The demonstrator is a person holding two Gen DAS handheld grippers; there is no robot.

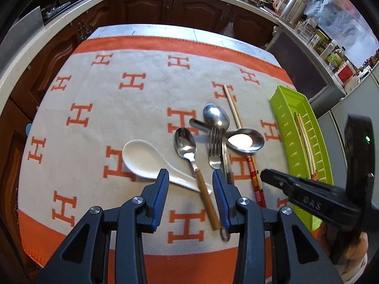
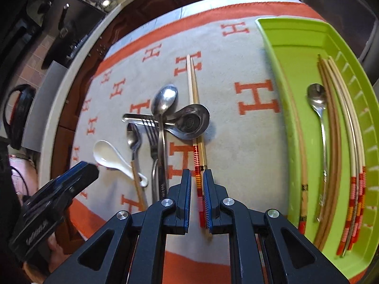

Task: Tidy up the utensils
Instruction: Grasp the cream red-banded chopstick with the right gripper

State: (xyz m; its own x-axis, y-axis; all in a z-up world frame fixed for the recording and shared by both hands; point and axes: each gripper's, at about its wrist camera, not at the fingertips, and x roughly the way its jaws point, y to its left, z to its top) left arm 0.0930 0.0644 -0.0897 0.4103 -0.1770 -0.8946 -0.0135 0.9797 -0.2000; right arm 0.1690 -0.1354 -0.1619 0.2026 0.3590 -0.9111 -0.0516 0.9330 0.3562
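My right gripper [image 2: 197, 177] is shut on a pair of chopsticks [image 2: 194, 90] with red patterned handles, which still lie on the cloth under a wide metal spoon [image 2: 193, 122]. My left gripper [image 1: 190, 177] is open above a wooden-handled spoon [image 1: 189, 151] and the handle of a white ceramic spoon [image 1: 144, 158]. A fork [image 1: 215, 146] and a long metal spoon [image 1: 216, 116] lie crossed beside them. The green tray [image 2: 291, 45] at the right holds several chopsticks [image 2: 341, 123] and a small metal spoon [image 2: 318, 104].
An orange and cream cloth [image 1: 99, 127] with H marks covers the table. Dark wooden cabinets [image 1: 165, 9] and a counter stand behind. Bottles and jars [image 1: 331, 52] crowd the counter at the right. The right gripper shows in the left wrist view [image 1: 267, 175].
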